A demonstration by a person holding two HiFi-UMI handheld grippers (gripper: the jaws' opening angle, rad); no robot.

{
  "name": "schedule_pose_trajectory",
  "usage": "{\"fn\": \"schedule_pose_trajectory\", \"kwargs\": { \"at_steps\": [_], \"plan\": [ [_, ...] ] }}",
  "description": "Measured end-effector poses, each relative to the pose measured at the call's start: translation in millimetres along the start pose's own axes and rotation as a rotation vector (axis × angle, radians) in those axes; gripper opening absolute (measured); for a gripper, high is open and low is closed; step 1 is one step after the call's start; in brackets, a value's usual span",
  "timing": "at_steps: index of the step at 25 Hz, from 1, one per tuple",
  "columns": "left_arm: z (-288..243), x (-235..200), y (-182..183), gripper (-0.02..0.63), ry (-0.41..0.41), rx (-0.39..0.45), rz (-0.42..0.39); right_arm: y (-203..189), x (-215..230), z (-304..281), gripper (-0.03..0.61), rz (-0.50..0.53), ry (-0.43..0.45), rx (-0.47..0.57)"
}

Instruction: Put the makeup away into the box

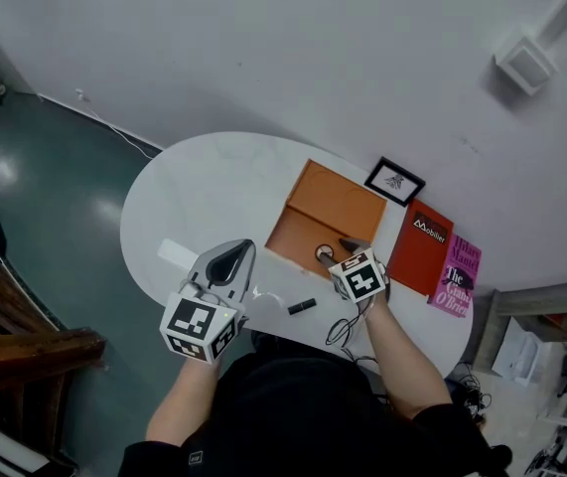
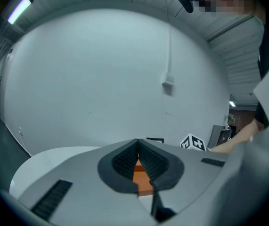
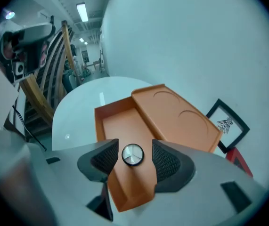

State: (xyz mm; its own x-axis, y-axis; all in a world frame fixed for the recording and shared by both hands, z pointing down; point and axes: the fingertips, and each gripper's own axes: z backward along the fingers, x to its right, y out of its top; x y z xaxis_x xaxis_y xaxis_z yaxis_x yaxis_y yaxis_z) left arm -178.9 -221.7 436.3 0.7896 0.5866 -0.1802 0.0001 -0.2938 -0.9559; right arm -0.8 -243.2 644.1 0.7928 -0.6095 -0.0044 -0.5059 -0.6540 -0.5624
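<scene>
- Count: two grippers, one box, one lid, one round compact, one black tube, two books, one picture frame.
- Right gripper [image 3: 134, 144]: jaws released, ribbed black pads apart. The round compact [image 3: 133, 155] lies between them with a thin gap on each side, touching neither pad.
- Round compact: flat disc, shiny silver top, black rim. It rests on the floor of the box [image 3: 120, 126], at the end nearest this claw.
- Box: orange, rectangular, shallow, matte like card, and open. Its lid [image 3: 176, 117] lies just beyond the claw and to its right, touching the box's long side, with two shallow round recesses in it.
- Left gripper [image 2: 137, 141]: jaws clenched, tips meeting, nothing between them. Part of the orange box shows through the gap behind the tips.
- Black tube [image 1: 302, 307]: small, cylindrical, lying on the white table [image 1: 204, 187] between the two claws, outside the box.
- Beyond the right claw's right side: black picture frame [image 1: 395, 181], red book [image 1: 420, 248], pink book [image 1: 457, 276].
</scene>
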Motion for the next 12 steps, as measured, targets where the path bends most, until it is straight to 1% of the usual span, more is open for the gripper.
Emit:
{"fn": "schedule_pose_trajectory", "kwargs": {
  "at_steps": [3,5,6,9,12],
  "plan": [
    [11.0,4.2,3.5,0.012,-0.008,0.015,0.002,20.5,-1.1,41.6,0.219,-0.097,0.007,0.155],
    [16.4,11.3,6.7,0.012,-0.023,0.024,-0.006,35.9,-5.6,74.1,0.19,-0.166,0.022,0.268],
    [18.7,15.6,8.0,0.012,-0.031,0.029,-0.013,42.6,-8.4,89.8,0.168,-0.178,0.021,0.316],
    [24.2,29.9,8.2,0.012,-0.052,0.039,-0.028,54.4,-18.0,128.0,0.105,-0.161,0.011,0.423],
    [25.4,44.9,6.1,0.012,-0.073,0.035,-0.043,62.1,-22.7,163.8,0.067,-0.166,0.016,0.538]
  ]
}}
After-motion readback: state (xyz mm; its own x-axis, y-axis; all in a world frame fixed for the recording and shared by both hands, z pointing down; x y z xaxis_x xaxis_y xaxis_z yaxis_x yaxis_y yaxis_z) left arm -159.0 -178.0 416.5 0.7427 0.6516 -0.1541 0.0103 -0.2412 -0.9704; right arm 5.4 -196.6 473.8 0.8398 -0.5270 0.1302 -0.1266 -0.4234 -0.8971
